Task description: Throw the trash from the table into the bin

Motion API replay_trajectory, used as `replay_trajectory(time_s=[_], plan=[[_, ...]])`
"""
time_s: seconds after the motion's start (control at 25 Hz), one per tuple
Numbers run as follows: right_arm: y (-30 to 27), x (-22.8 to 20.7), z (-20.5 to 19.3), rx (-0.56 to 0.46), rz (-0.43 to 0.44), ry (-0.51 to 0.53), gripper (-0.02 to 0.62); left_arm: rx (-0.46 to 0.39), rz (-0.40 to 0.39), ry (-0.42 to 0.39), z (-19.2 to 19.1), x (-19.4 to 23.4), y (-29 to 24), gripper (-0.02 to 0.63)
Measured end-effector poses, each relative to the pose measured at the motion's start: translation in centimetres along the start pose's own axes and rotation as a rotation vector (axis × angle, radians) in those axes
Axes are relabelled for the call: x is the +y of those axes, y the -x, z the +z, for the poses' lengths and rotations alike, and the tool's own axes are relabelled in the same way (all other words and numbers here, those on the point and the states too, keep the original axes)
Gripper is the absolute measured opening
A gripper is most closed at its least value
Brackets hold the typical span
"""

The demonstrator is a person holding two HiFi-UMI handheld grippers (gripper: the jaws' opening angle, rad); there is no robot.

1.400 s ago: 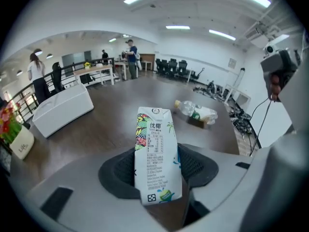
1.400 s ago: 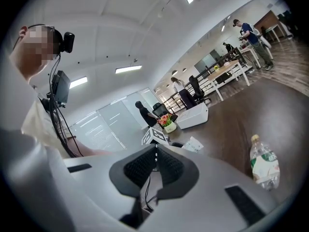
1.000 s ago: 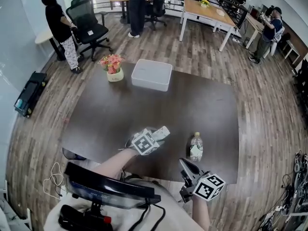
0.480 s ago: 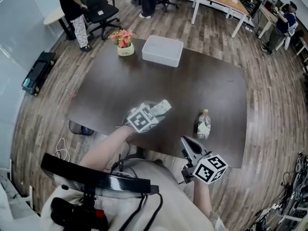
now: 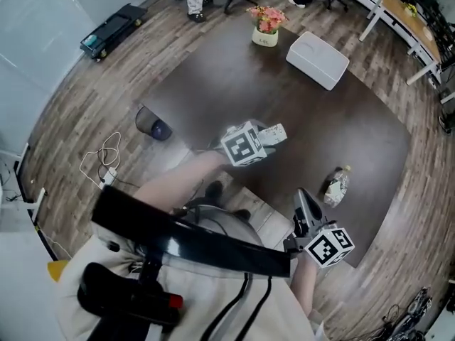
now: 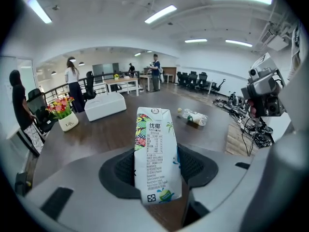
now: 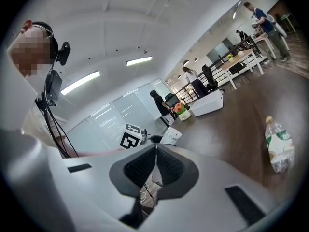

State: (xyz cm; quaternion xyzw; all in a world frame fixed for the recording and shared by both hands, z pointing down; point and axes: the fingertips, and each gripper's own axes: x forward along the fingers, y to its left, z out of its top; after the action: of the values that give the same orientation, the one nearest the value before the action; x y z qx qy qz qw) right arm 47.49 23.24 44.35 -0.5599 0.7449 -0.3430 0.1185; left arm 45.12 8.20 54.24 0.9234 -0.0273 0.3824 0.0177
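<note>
My left gripper point(image 5: 266, 135) is shut on a white printed drink carton point(image 5: 274, 133), held above the near left part of the dark table point(image 5: 234, 84). In the left gripper view the carton point(image 6: 154, 153) stands upright between the pads. A crumpled plastic bottle point(image 5: 336, 185) lies on its side on the table's right part, also in the right gripper view point(image 7: 278, 146). My right gripper point(image 5: 301, 203) is shut and empty, near the table's front edge, just short of the bottle. A small dark bin point(image 5: 152, 124) stands on the floor left of the table.
A white lidded box point(image 5: 318, 59) and a pot of pink flowers point(image 5: 265, 27) sit at the table's far side. Loose white cables point(image 5: 105, 159) lie on the wood floor near the bin. A black case point(image 5: 114, 30) lies farther left.
The head view has swung left, bringing the bin closer in. My left gripper has carried the carton up and towards the table's left edge. The right gripper has shifted too.
</note>
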Motion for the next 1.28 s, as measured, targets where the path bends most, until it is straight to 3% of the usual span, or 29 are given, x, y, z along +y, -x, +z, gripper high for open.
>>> replay_trajectory(time_s=[0.4, 0.6, 0.76, 0.92, 1.12, 1.28], plan=[[-7.1, 3.6, -2.5, 0.047, -0.012, -0.024, 0.020, -0.090, -0.007, 0.033, -3.3, 4.2, 4.1, 0.224], [-11.7, 8.9, -3.3, 0.074, 0.006, 0.000, 0.020, -0.137, 0.000, 0.069, -5.2, 7.2, 8.7, 0.224], [-14.4, 11.7, -4.0, 0.098, -0.004, 0.080, 0.020, -0.181, -0.024, 0.003, -5.1, 7.7, 10.5, 0.224], [-17.4, 13.7, -5.7, 0.117, -0.004, 0.087, 0.020, -0.216, -0.040, -0.010, -6.6, 8.6, 13.4, 0.224], [-16.9, 14.9, -5.6, 0.093, -0.057, 0.089, 0.020, -0.254, -0.093, -0.081, -5.0, 7.2, 14.5, 0.224], [-16.5, 15.0, -5.5, 0.109, -0.094, 0.176, 0.020, -0.267, -0.125, -0.070, -4.7, 6.6, 14.6, 0.224]])
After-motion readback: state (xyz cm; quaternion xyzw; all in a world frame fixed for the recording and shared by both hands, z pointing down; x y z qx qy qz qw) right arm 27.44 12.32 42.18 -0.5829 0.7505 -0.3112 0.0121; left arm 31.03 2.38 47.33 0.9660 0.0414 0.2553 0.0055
